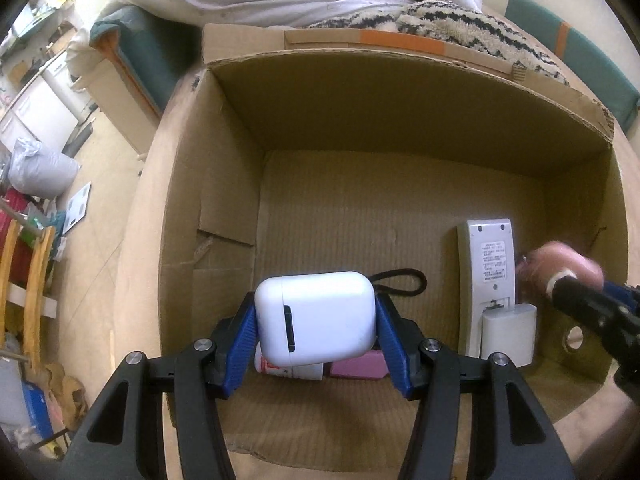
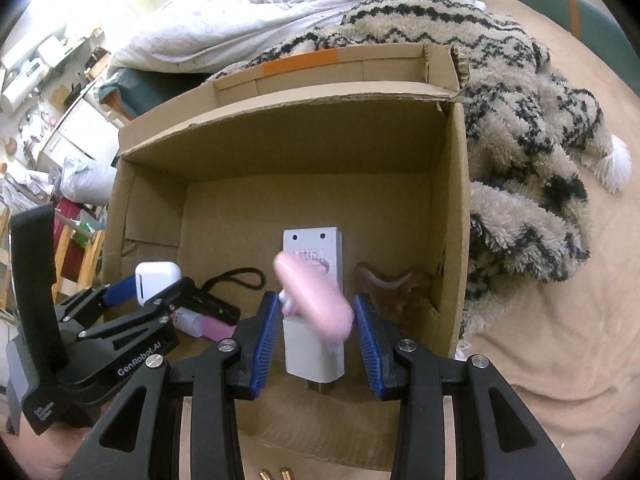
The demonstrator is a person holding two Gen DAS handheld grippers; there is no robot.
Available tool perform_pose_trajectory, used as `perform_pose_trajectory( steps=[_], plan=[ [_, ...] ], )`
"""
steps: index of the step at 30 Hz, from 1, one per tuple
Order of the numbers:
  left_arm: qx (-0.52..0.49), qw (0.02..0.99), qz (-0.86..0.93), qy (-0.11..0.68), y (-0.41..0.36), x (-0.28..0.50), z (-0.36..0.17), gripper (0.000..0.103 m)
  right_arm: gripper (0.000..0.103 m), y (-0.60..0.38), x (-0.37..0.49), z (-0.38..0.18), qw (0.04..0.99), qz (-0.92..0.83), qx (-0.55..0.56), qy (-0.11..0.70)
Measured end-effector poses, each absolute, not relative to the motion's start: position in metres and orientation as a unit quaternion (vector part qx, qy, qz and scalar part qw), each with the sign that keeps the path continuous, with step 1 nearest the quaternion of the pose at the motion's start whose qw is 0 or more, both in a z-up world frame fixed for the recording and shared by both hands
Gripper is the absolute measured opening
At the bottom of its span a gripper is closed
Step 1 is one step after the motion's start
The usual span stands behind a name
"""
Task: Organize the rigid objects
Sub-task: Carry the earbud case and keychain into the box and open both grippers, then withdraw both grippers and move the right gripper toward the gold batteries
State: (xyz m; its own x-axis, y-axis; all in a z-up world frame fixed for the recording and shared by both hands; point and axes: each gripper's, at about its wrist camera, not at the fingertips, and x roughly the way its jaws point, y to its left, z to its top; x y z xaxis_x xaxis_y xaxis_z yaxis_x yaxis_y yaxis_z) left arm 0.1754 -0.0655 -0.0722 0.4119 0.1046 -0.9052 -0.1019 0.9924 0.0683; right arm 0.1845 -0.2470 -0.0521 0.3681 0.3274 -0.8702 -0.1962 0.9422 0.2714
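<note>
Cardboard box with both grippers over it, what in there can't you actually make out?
- Pink object between the right gripper's pads: motion-blurred in both views, so its identity and the grip are unclear.
- Small bottle and pink block: left wrist view, mostly hidden under the white earbud case.
- Orange-brown item: right wrist view, shadowed corner, unidentifiable.

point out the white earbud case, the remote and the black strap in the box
white earbud case point(image 1: 320, 314), left wrist view, front face between the pads
remote point(image 1: 490, 264), left wrist view, label on its back
black strap point(image 1: 404, 280), left wrist view, its loop
</note>
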Motion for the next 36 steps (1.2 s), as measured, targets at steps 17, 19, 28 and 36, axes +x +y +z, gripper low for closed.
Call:
perform_pose_trajectory(
  steps=[17, 19, 28, 36],
  plan=[
    [0.001, 0.843, 0.065, 0.534, -0.062, 0.162, -0.05, 0.072, 0.096, -0.262, 0.176, -0.025, 0.84, 0.181, 0.117, 0.497],
    [0.006, 0.845, 0.068, 0.53, -0.061, 0.159, -0.044, 0.072, 0.097, -0.263, 0.174, -0.022, 0.843, 0.181, 0.124, 0.491],
    [-0.011, 0.857, 0.069, 0.511, -0.047, 0.137, -0.018, 0.072, 0.097, -0.273, 0.157, -0.009, 0.849, 0.177, 0.128, 0.482],
    [-0.033, 0.861, 0.067, 0.503, -0.027, 0.104, -0.007, 0.072, 0.097, -0.277, 0.128, -0.01, 0.845, 0.177, 0.128, 0.488]
  ],
)
